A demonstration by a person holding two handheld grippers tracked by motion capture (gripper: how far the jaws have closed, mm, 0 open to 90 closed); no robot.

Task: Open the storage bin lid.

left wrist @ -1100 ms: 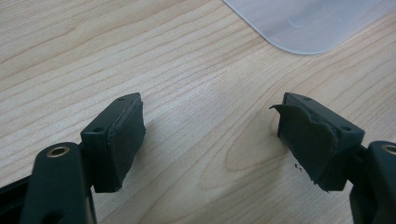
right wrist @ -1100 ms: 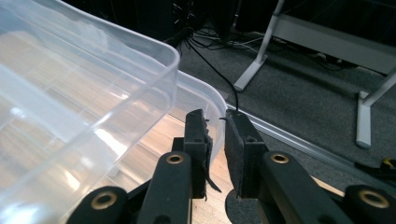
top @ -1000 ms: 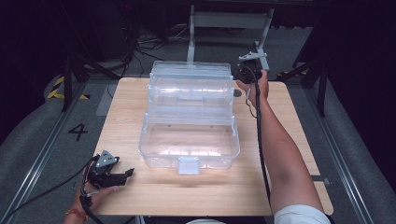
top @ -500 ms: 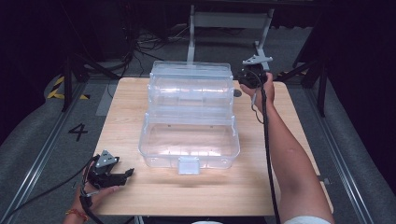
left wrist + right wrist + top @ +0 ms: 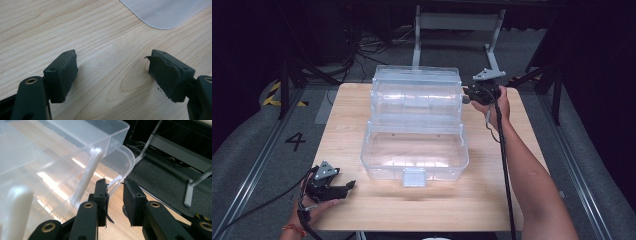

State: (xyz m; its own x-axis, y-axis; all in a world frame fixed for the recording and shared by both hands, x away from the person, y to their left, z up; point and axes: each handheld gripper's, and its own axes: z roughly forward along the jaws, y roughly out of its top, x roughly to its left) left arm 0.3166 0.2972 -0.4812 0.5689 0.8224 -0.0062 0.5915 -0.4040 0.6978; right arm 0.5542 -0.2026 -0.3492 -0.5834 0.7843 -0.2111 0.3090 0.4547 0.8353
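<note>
A clear plastic tiered box (image 5: 414,150) stands open in the middle of the wooden table (image 5: 412,210), its upper tiers (image 5: 416,92) stepped back behind the lower tray. My right gripper (image 5: 466,95) is at the right end of the upper tier. In the right gripper view its jaws (image 5: 115,195) stand a narrow gap apart beside a clear hinge arm (image 5: 86,176) of the box (image 5: 50,157), and nothing shows between the pads. My left gripper (image 5: 349,186) rests near the table's front left corner, wide open (image 5: 112,72) over bare wood, with a corner of the box (image 5: 162,12) ahead of it.
A metal stand (image 5: 452,22) rises behind the table's far edge. Dark floor with cables surrounds the table. Bare wood lies in front of the box and to both of its sides.
The right hand has drawn its gripper a little nearer along the box's right side, down from the top back corner. The left gripper has stayed where it was.
</note>
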